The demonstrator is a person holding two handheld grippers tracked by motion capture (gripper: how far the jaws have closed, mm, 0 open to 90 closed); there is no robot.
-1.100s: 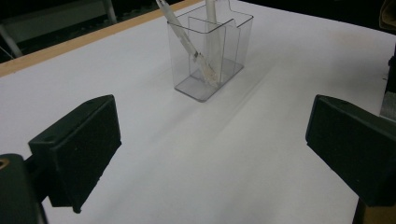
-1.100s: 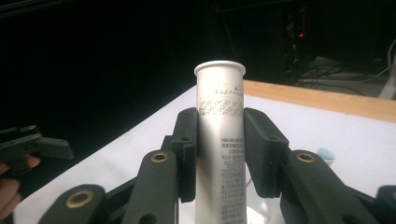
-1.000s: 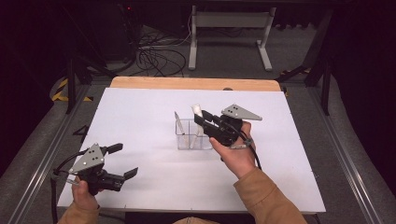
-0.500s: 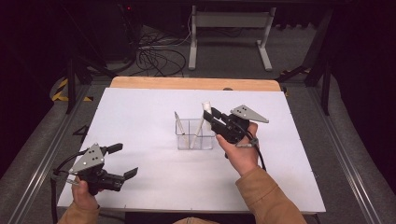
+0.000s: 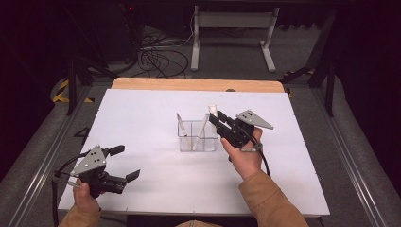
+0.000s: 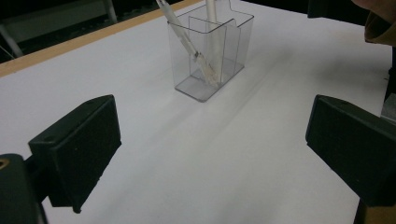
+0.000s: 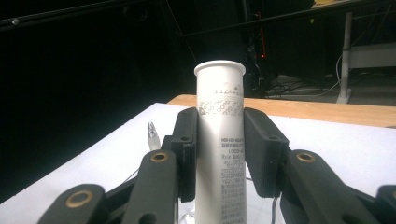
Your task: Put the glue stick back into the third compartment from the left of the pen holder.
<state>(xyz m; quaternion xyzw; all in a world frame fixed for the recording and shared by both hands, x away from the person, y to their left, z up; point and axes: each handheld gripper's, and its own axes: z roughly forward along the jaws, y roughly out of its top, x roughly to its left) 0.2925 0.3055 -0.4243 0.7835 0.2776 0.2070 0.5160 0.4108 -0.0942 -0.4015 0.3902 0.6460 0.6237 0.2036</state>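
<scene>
1. Two grippers are at work; the right gripper [image 5: 218, 119] is clamped on a white tube [image 7: 220, 140], its pads pressing either side of the printed barrel in the right gripper view; compared with a second ago it has shifted right and sunk a little, so the tube now stands upright at the right end of the clear organiser [image 5: 198, 137] rather than tilted above its middle.
2. That shift suggests the tube is being lowered into the organiser's right-hand compartment; whether its lower end is already inside cannot be told, and the grip has not been let go.
3. Two slim white pens [image 5: 181, 126] already lean in the organiser's compartments, so this looks like a later item of the filling job.
4. The left gripper [image 5: 124, 163] rests near the table's front left corner, jaws spread wide with nothing between them, unmoved from before.
5. The white table top [image 5: 142, 118] is bare around the organiser, with a wooden edge [image 5: 189, 84] at the far side; beyond lie dark floor, a tangle of cables [image 5: 156, 56] and a grey metal stand [image 5: 231, 21].
</scene>
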